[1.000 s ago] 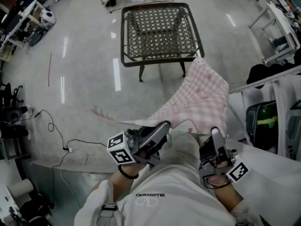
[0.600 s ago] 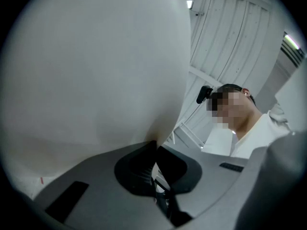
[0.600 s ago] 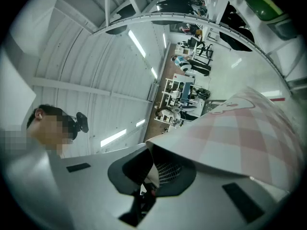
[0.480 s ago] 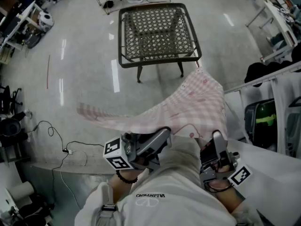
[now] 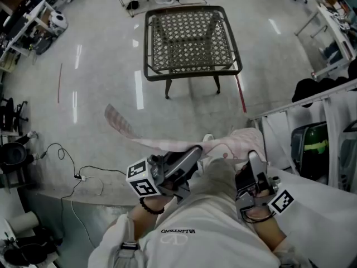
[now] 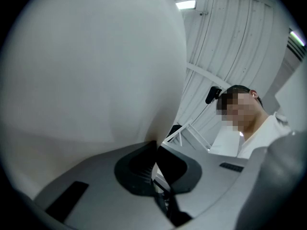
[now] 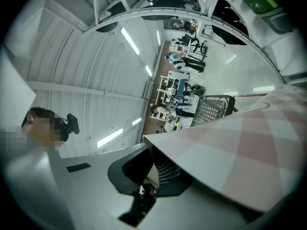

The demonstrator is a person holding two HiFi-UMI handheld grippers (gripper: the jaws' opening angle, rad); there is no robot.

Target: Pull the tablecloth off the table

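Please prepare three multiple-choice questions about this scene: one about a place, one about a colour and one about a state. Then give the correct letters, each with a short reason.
1. Where is the tablecloth relative to the table?
A. Spread over its top
B. Off it, held near the person
C. Lying under it

2. What colour is the tablecloth?
A. Pink and white checks
B. Plain green
C. Blue stripes

3. How are the left claw and the right claw?
A. Both open
B. Only the left is shut
C. Both shut on the tablecloth

Answers:
1 B: the lattice top is bare and the cloth is at the claws.
2 A: the checks show in the head view and the right gripper view.
3 C: each gripper view shows cloth pinched between the jaws.
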